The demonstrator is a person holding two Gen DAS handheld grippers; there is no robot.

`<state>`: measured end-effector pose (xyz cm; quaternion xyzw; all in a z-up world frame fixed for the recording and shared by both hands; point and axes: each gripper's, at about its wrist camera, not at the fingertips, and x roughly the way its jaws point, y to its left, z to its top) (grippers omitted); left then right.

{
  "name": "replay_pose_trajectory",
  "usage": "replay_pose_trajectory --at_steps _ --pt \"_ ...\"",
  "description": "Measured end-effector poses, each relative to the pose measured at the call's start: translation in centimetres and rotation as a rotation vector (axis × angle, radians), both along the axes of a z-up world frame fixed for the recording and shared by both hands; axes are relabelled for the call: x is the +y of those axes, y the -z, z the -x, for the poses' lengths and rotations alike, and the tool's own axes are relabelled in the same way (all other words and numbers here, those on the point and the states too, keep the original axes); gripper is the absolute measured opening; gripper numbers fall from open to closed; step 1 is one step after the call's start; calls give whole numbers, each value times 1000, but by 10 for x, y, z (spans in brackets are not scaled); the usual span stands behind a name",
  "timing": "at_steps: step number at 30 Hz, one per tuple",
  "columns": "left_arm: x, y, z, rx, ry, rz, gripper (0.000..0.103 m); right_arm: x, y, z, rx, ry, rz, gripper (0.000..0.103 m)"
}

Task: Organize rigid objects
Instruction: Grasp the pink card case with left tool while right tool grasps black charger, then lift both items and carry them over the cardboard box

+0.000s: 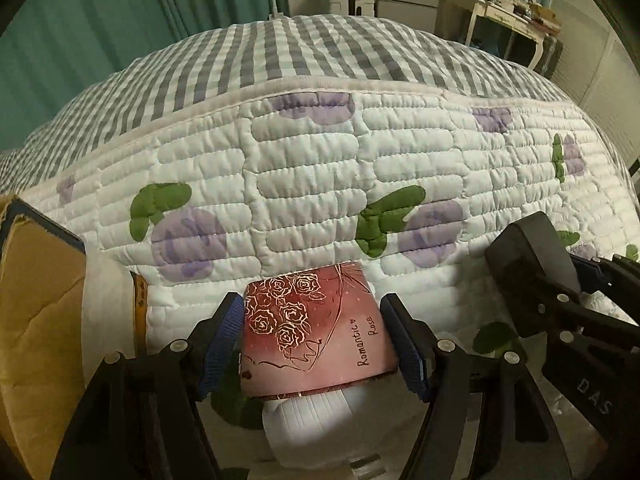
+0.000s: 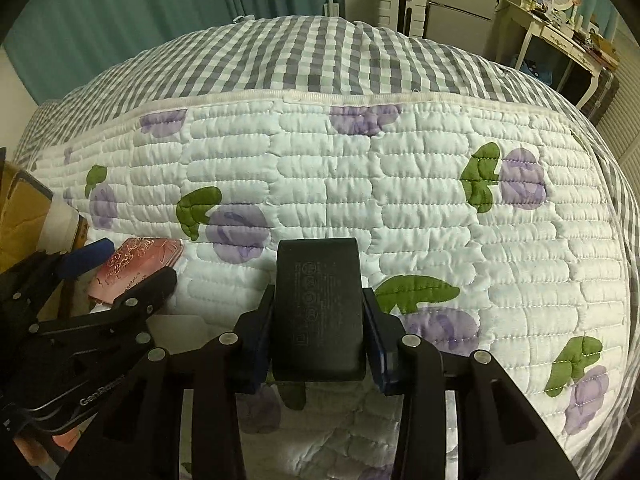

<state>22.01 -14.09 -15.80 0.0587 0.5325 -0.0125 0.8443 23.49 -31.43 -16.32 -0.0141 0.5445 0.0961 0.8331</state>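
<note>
Left wrist view: a bed carries a white quilt (image 1: 320,168) printed with purple roses, over a grey checked sheet (image 1: 280,52); teal curtains, a fridge and a cluttered dressing table stand behind. A cardboard box (image 1: 36,300) sits at the left edge. The left hand-held gripper (image 1: 316,340) clamps a pink rose-printed box (image 1: 316,332) between its blue pads, above a white charger (image 1: 316,428).

Right wrist view: the same quilt (image 2: 400,200) fills the frame. The right hand-held gripper (image 2: 318,332) is closed on a black power adapter (image 2: 318,312), held upright between its pads. The left gripper with the pink box (image 2: 136,264) is just beside it, to the left.
</note>
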Motion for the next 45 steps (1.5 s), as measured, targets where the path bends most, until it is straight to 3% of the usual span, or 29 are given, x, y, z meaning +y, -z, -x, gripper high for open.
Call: replay_pose_trajectory --at_steps 8,9,10,12,13,14,18,21,23,24,25,29,37,41,45 --pt "-5 -12 15 -2 52 44 68 -1 -11 12 -36 -5 18 38" --pt "-7 -16 19 -9 67 54 39 -1 -14 13 -44 -5 20 38" --pt "-7 -21 23 -20 85 55 27 -2 -18 16 -54 -3 22 38" --pt "-11 -34 31 -43 101 44 22 -4 -26 21 -72 4 27 38" --pt "-13 -41 36 -46 122 65 9 -4 -30 25 -83 8 29 38" --pt "-13 -43 38 -42 132 65 6 -4 -33 29 -89 8 30 38" --pt "-6 -42 43 -16 125 40 6 -2 -45 43 -111 20 23 38" --pt "3 -41 47 -28 127 34 11 -2 -52 48 -130 23 18 38" --pt "4 -40 49 -28 120 10 35 -2 -54 48 -139 19 28 38" --pt "4 -41 48 -23 115 2 61 -1 -53 46 -138 19 27 38" --pt "5 -41 48 -21 114 9 63 -1 -53 46 -135 19 22 38" --pt "1 -29 35 20 97 40 64 -5 -46 45 -121 16 23 38" --pt "-3 -7 11 68 23 59 76 -12 -37 38 -104 5 20 38" --pt "-1 7 -6 112 -38 33 77 -12 -33 37 -93 -3 24 38" --pt "3 12 -7 107 -40 69 74 -13 -30 36 -90 -7 32 38"
